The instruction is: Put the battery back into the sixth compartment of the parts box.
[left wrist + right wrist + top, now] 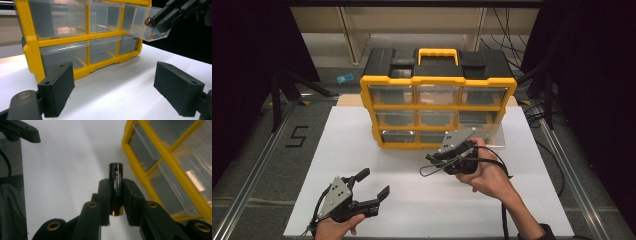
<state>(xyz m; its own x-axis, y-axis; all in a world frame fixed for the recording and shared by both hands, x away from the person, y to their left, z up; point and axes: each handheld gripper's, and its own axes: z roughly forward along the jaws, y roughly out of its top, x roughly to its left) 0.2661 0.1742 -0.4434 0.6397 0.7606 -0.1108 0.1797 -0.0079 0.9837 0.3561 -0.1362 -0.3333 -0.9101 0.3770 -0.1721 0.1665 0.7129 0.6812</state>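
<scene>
A black cylindrical battery with a coppery end stands between the pads of my right gripper, which is shut on it. That gripper hovers in front of the yellow and black drawer organizer, low on its right side. From the left gripper view, the right gripper and the battery's end sit at a clear drawer pulled out of the right column, one row above the bottom. My left gripper rests open over the white board at the lower left, its pads wide apart with nothing between them.
The organizer stands at the back of the white board; its other clear drawers are pushed in. Small items lie in the open drawer. Metal rails run along both sides, and cables trail at the right.
</scene>
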